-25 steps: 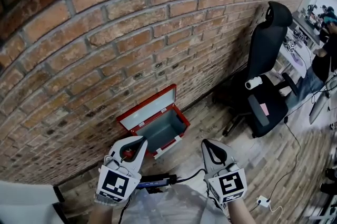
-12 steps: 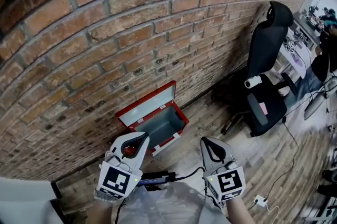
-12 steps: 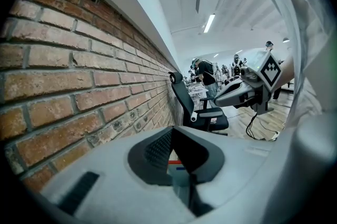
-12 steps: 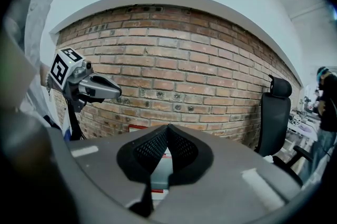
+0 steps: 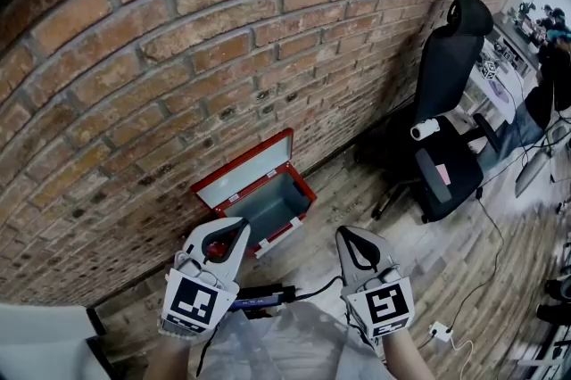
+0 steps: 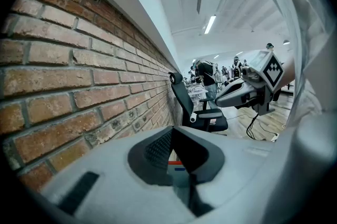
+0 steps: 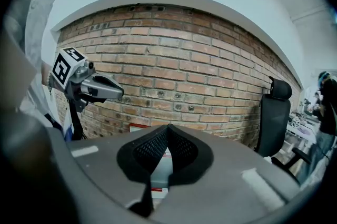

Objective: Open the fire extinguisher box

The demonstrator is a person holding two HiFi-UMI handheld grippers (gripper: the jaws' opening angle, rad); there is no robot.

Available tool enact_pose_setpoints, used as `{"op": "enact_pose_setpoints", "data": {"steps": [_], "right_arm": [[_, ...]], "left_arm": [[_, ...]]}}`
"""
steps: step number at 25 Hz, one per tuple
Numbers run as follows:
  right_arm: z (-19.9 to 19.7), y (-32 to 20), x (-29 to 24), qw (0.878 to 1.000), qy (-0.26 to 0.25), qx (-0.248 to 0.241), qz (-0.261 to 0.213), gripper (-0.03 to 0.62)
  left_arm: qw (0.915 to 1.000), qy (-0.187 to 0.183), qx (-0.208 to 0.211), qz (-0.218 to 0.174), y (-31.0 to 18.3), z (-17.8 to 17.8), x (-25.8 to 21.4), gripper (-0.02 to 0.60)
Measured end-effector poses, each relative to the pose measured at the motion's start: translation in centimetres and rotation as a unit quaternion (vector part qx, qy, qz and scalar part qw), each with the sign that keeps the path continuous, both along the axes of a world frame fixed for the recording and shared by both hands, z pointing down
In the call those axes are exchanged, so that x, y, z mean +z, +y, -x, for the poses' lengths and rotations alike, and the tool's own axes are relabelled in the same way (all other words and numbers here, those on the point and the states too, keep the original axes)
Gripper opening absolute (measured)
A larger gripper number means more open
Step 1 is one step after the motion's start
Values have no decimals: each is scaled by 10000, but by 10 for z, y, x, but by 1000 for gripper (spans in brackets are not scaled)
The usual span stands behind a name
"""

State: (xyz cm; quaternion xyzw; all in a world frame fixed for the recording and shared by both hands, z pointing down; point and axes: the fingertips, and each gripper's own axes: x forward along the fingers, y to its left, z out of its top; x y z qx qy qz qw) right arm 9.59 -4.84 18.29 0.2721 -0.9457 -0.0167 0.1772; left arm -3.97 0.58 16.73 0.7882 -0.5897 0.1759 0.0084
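Down on the wooden floor (image 5: 419, 267), right against the brick wall (image 5: 223, 57), sits the red fire extinguisher box (image 5: 272, 207). Its lid (image 5: 241, 170) stands up by the wall, so the box is open and you can see its grey inside. Both grippers hang in the air near the box, not touching it. The left gripper (image 5: 241, 228) has its jaws clenched with nothing in them. The right gripper (image 5: 344, 234) has its jaws clenched too, and they hold nothing. A black chair (image 5: 446, 102) stands farther along the wall.
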Motion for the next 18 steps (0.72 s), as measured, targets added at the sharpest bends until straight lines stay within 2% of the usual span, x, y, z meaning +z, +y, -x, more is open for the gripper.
{"op": "enact_pose_setpoints", "data": {"steps": [6, 14, 18], "right_arm": [[3, 2, 2, 10000, 37, -44, 6, 5], [6, 1, 6, 9999, 97, -97, 15, 5], [7, 1, 9, 9998, 129, -150, 32, 5]], "left_arm": [[9999, -91, -11, 86, 1, 2, 2, -3], [10000, 26, -72, -15, -4, 4, 1, -3], [10000, -29, -65, 47, -5, 5, 3, -3]]}}
